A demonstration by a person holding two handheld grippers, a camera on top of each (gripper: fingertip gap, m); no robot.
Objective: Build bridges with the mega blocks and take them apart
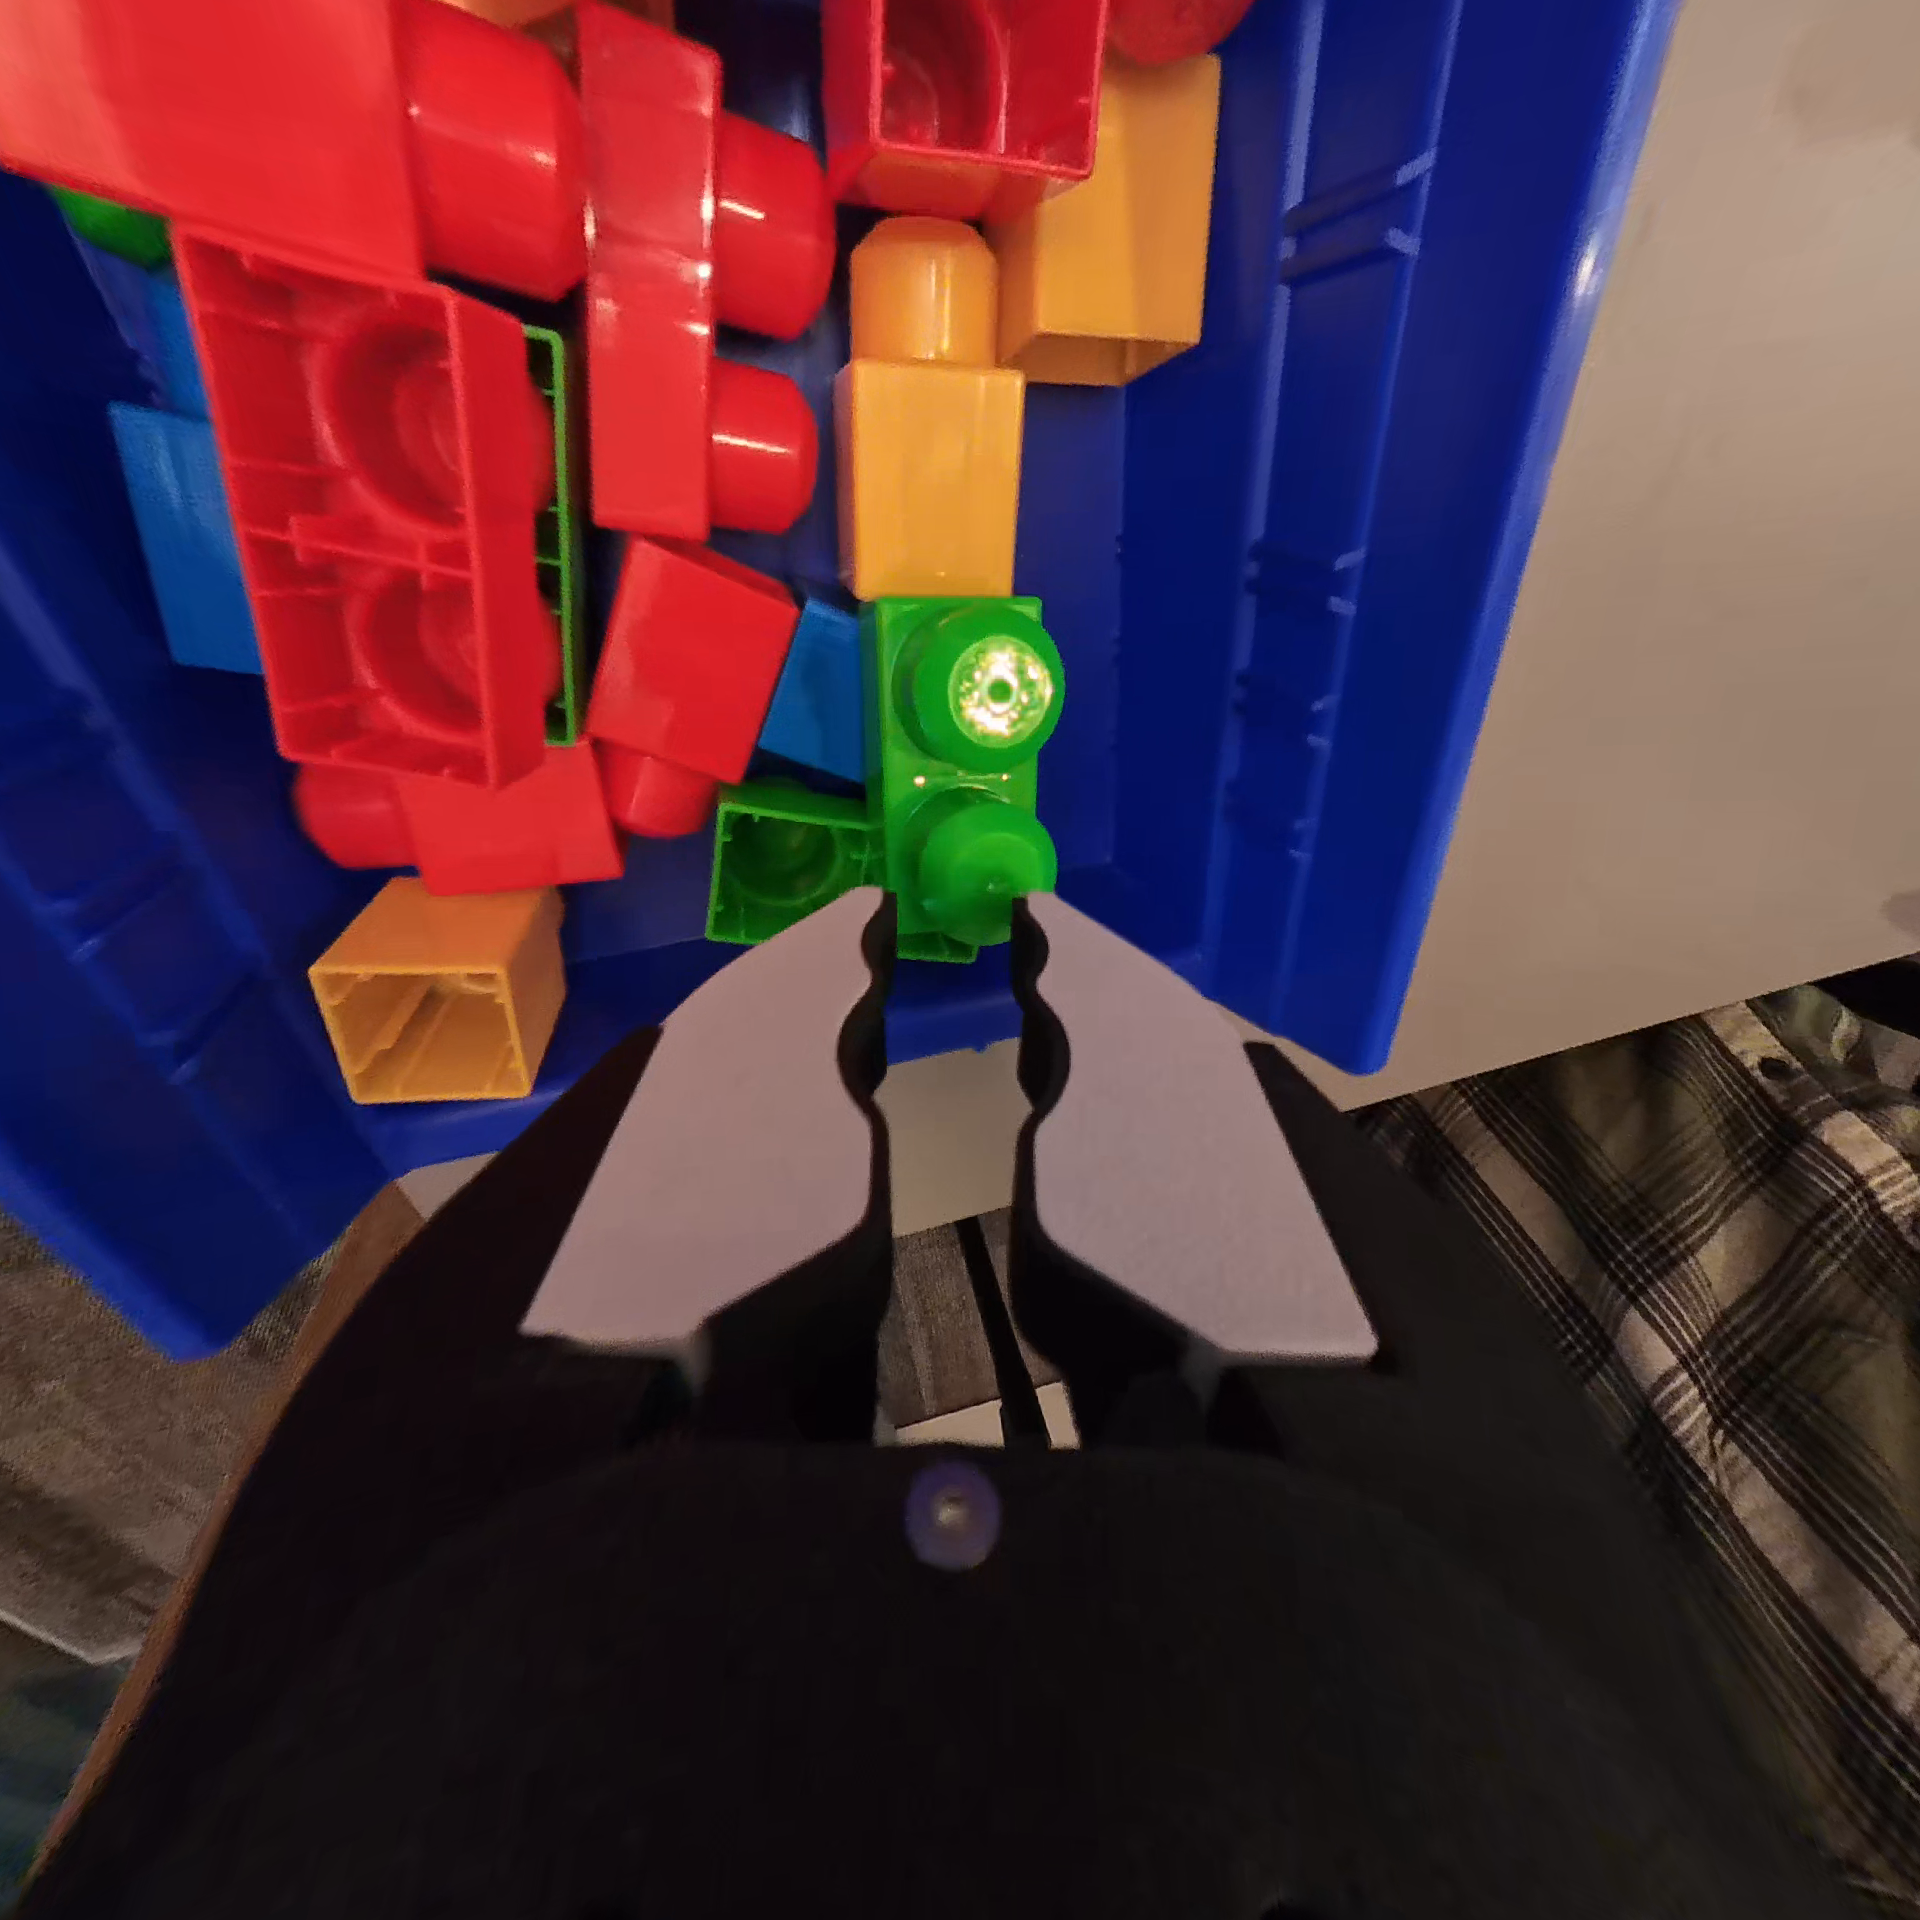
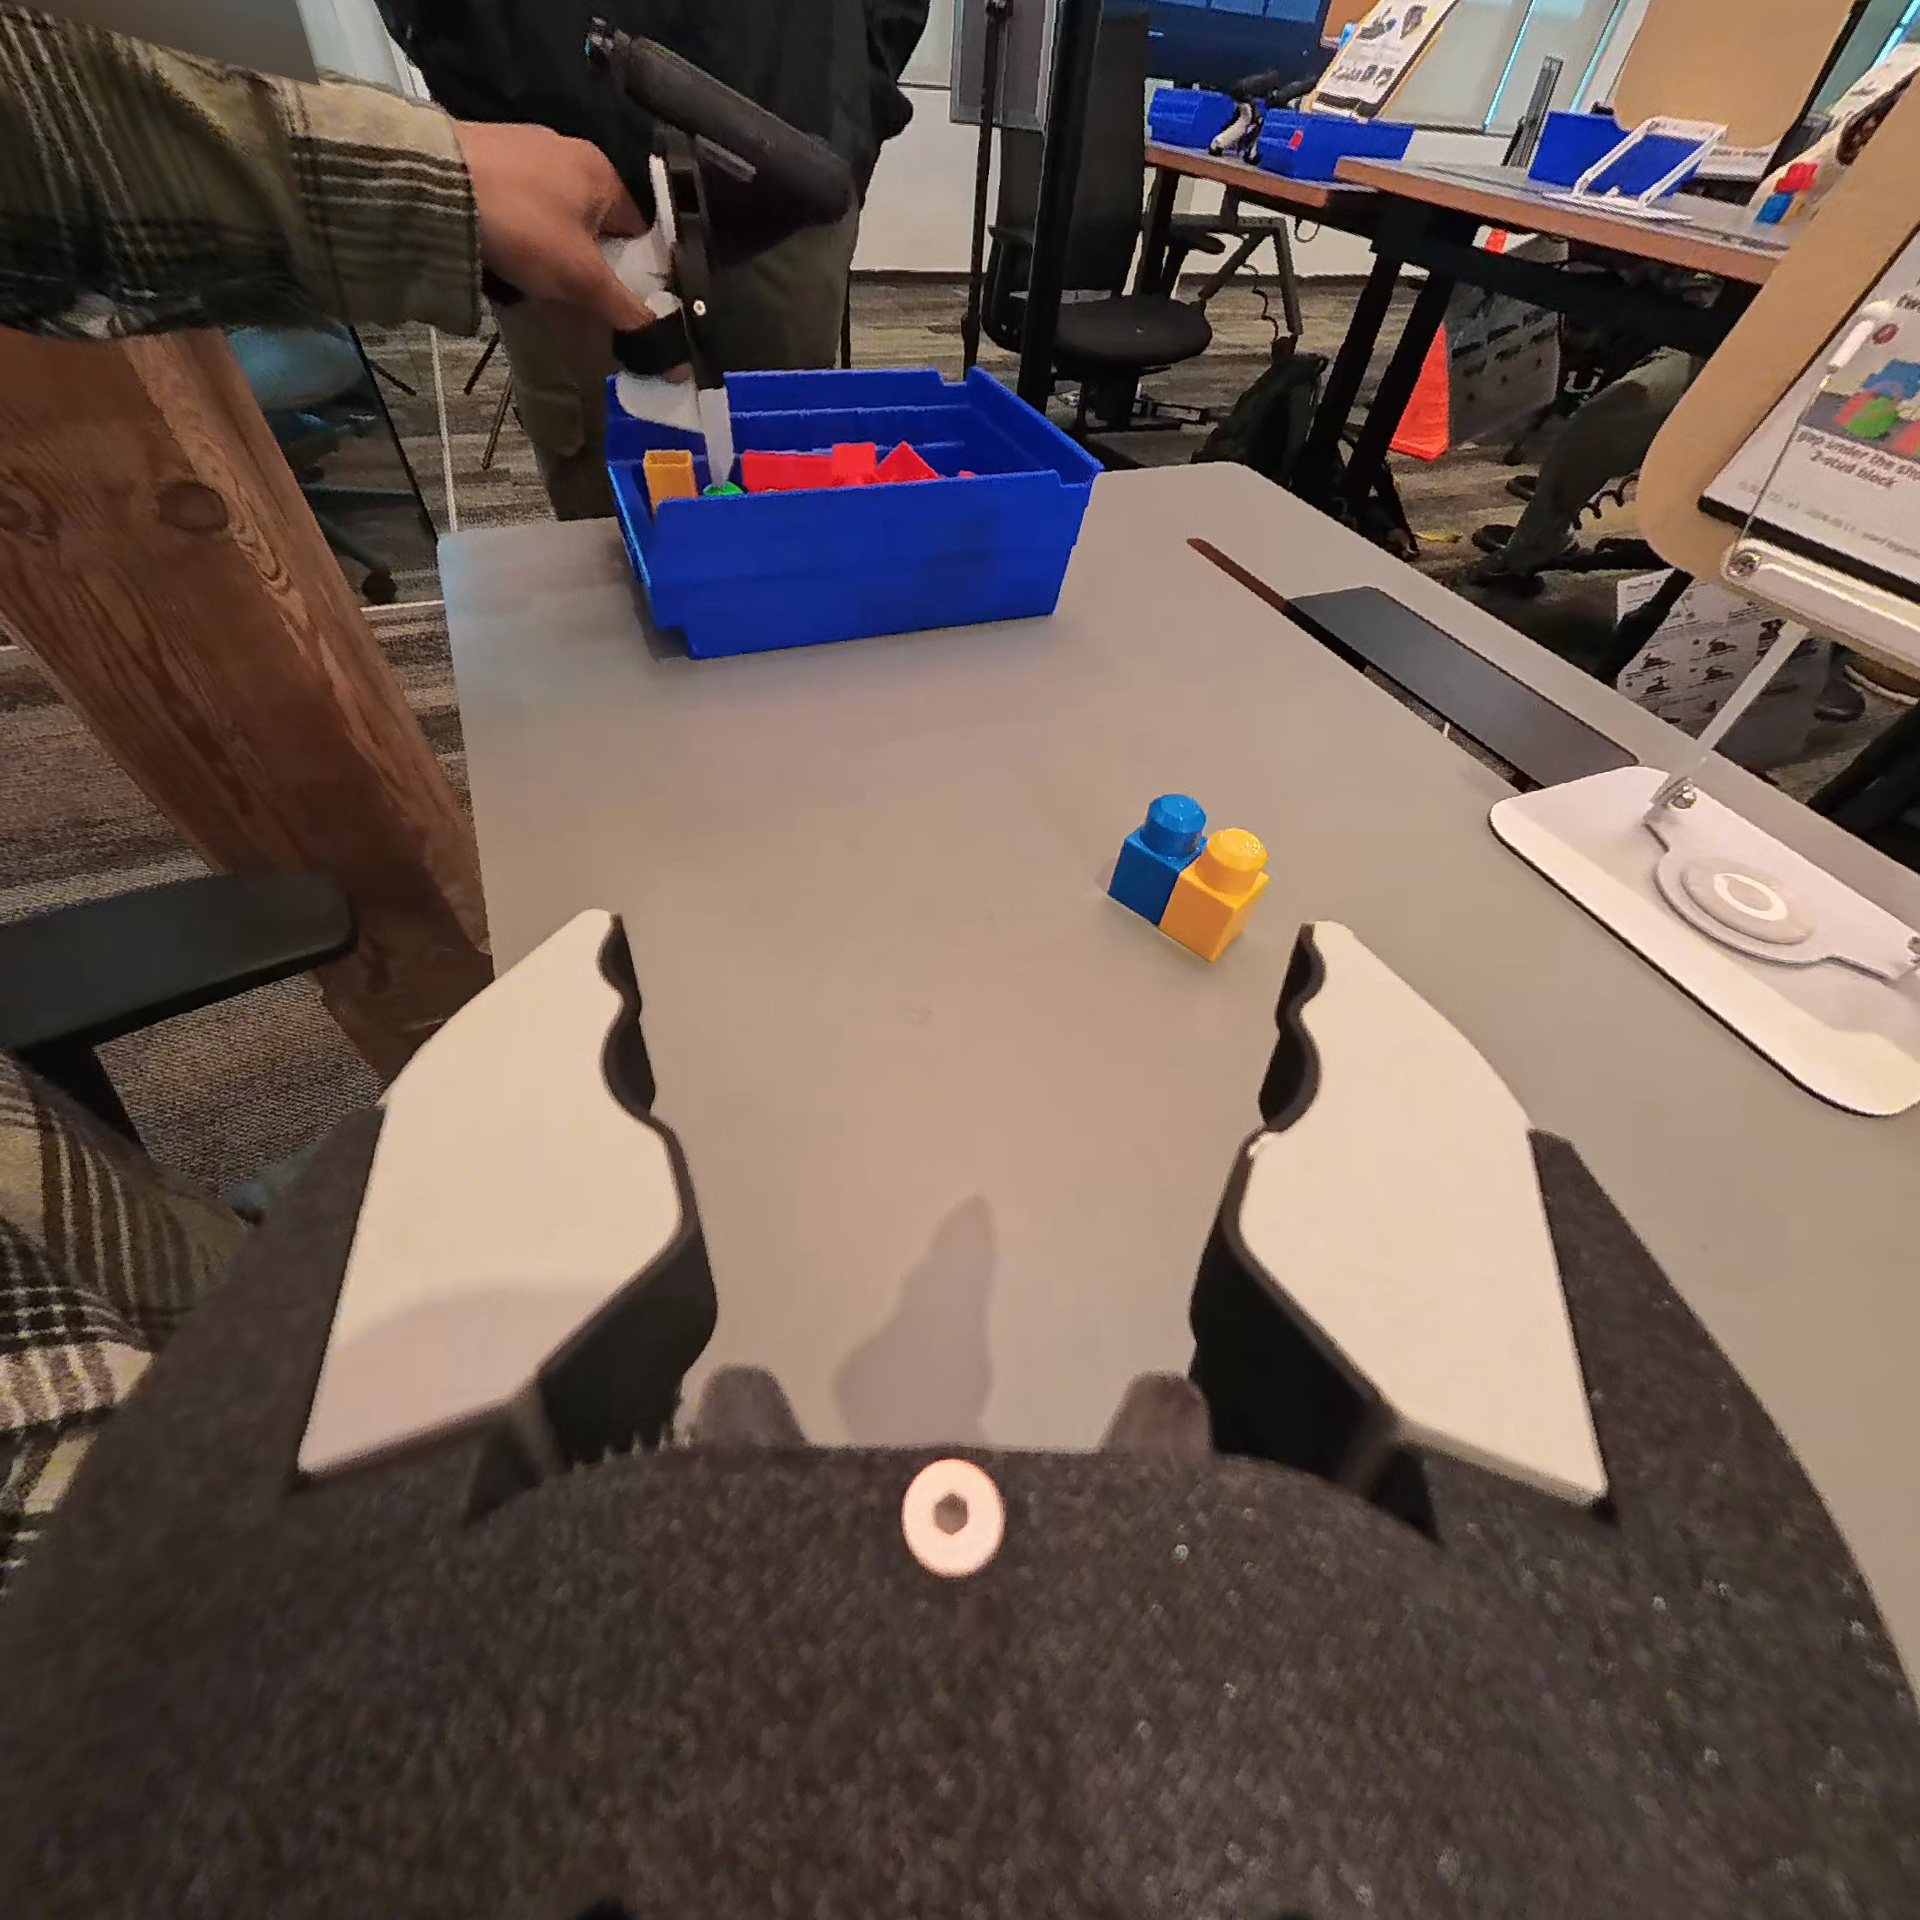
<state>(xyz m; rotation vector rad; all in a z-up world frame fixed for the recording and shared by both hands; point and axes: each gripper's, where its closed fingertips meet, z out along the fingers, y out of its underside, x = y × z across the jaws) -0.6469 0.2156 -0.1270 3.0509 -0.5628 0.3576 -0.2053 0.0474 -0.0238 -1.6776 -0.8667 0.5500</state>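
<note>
The green two-stud block [image 1: 961, 769] sits in the middle of the left wrist view, inside the blue bin [image 1: 1340, 540], with the left gripper [image 1: 951, 914] closing its two fingertips on the near end of it. Whether it is really clamped or only touching, I cannot tell; the gap between the fingers is narrow.

Around it in the bin I count two more green pieces: a hollow single [image 1: 784, 862] just left of it, and a sliver of one behind the big red brick [image 1: 384, 520] at centre left. There are three orange blocks: one single [image 1: 930, 436] directly above the green block, one [image 1: 1122, 229] at upper right, and one lying open-ended [image 1: 442, 987] at lower left. The red ones pile up across the upper left, overlapping, several cut off by the frame edge; I cannot count them surely. Bits of blue block show beneath them.

In the right wrist view the bin [image 2: 852, 561] stands at the far end of the grey table [image 2: 831, 831], upper centre. Right of centre, two single blocks stand touching: one blue [image 2: 1153, 862], one orange [image 2: 1216, 894]. The right gripper [image 2: 956, 956] hovers wide apart, holding nothing.
</note>
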